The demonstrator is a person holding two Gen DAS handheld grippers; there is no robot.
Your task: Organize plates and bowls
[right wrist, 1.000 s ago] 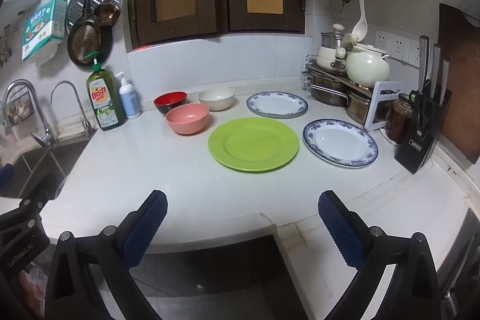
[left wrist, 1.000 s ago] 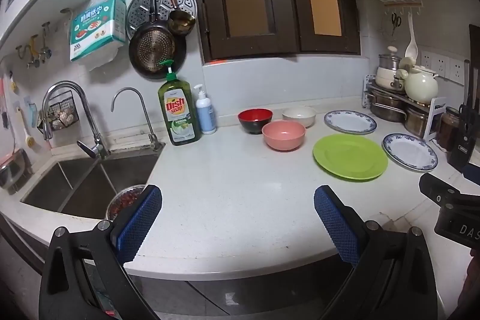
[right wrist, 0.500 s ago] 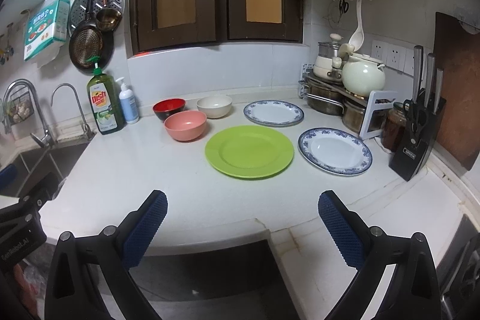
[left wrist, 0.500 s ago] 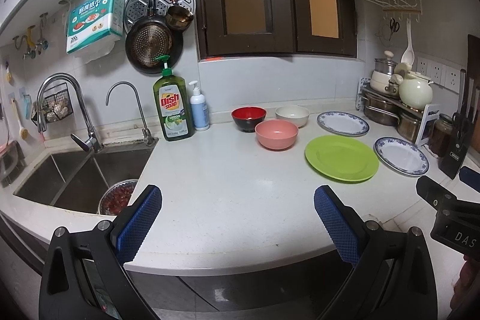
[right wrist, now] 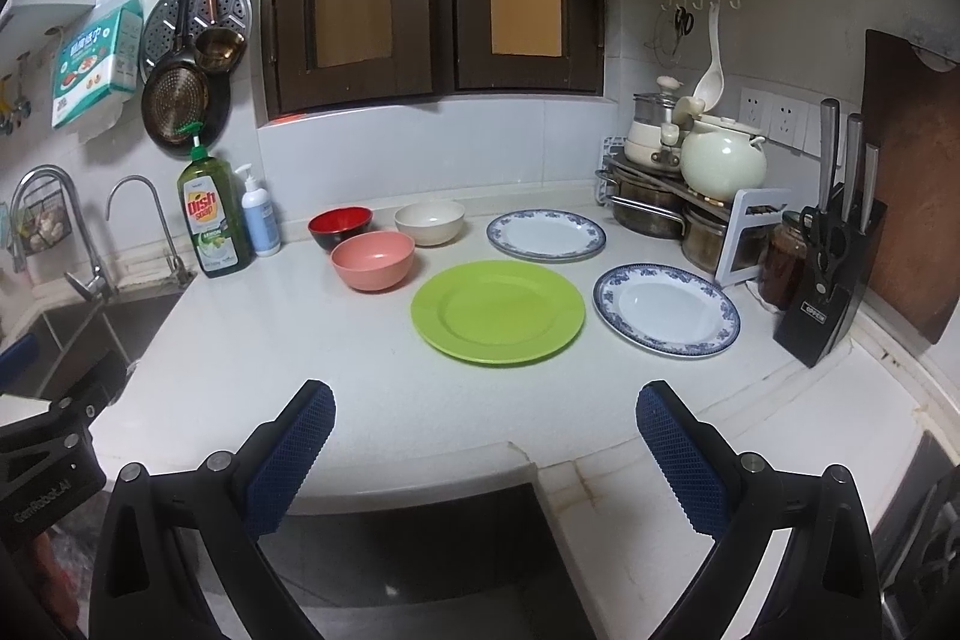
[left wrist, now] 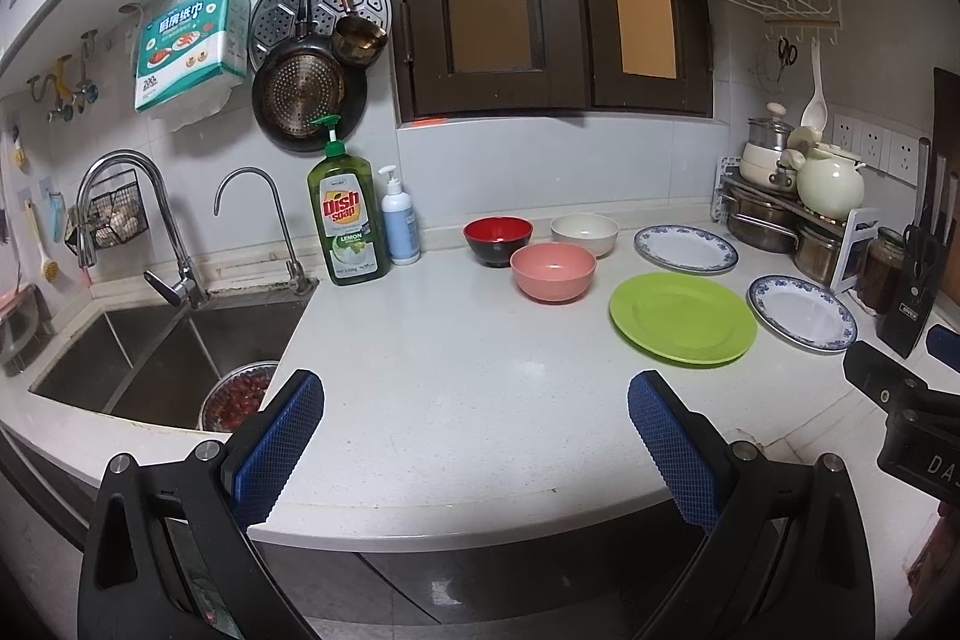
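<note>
Right wrist view: the right tongs [right wrist: 485, 436] are held wide and empty above the near edge of the white table [right wrist: 372, 388]. Left tongs [left wrist: 474, 427] are likewise spread wide, nothing gripped.

Task items, all on the table and well apart from both tongs:
- green plate [right wrist: 498, 311], centre;
- blue-rimmed plate [right wrist: 666, 310], just right of the green one;
- second blue-rimmed plate [right wrist: 546, 235], behind them;
- pink bowl [right wrist: 372, 260], left of the green plate;
- red bowl [right wrist: 340, 227] and cream bowl [right wrist: 429, 222], side by side behind the pink bowl.

Surroundings: dish soap bottle [right wrist: 211, 214] and small pump bottle [right wrist: 259, 213] are stood at the wall; sink [left wrist: 156, 340] at left; pot rack [right wrist: 678, 202], jar [right wrist: 786, 256] and knife block [right wrist: 831, 280] are crowded along the right.
</note>
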